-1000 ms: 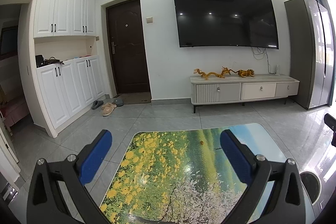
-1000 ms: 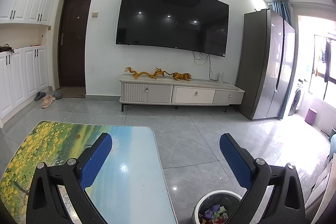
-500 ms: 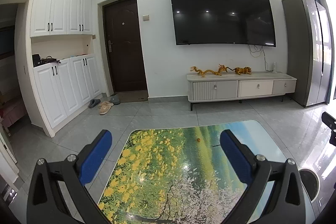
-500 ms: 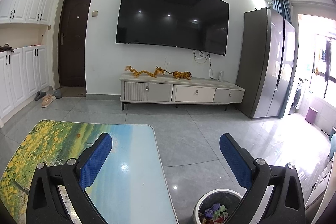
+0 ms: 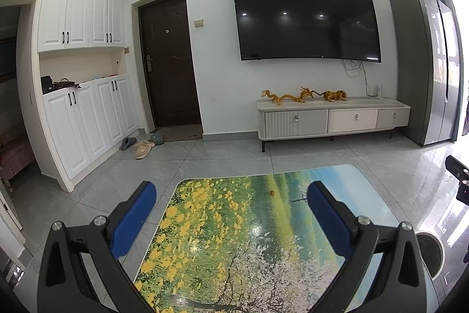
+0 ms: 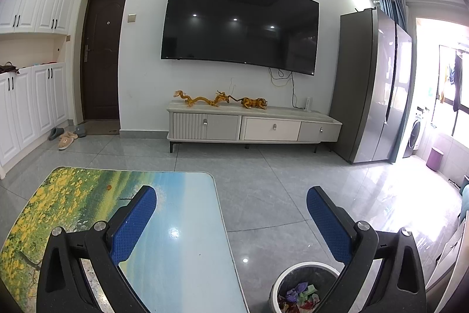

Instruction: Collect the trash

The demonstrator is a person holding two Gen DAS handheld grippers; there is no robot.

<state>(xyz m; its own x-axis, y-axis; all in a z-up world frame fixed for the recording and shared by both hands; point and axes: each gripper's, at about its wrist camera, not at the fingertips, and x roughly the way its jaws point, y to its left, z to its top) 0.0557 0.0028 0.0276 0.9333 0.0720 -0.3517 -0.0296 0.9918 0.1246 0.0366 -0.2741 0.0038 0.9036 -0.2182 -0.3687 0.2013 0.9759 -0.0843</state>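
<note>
A round bin (image 6: 304, 288) with a white rim stands on the floor to the right of the table and holds several crumpled coloured scraps (image 6: 299, 294). Its rim also shows in the left wrist view (image 5: 432, 253). My right gripper (image 6: 231, 213) is open and empty, above the table's right edge and the bin. My left gripper (image 5: 231, 214) is open and empty above the table (image 5: 234, 239), which has a printed flower landscape top. A small orange spot (image 5: 272, 192) shows on the tabletop; I cannot tell whether it is printed or loose.
A TV cabinet (image 5: 331, 119) with gold figurines stands below a wall TV (image 5: 304, 19). A grey fridge (image 6: 372, 84) is at the right. White cupboards (image 5: 85, 113), a dark door (image 5: 170, 63) and slippers (image 5: 140, 144) are at the left. A purple bin (image 6: 434, 159) is far right.
Both grippers stay open and empty. The left wrist view has shifted slightly, so the room sits a little lower and further left in it. The right view is almost unchanged.
</note>
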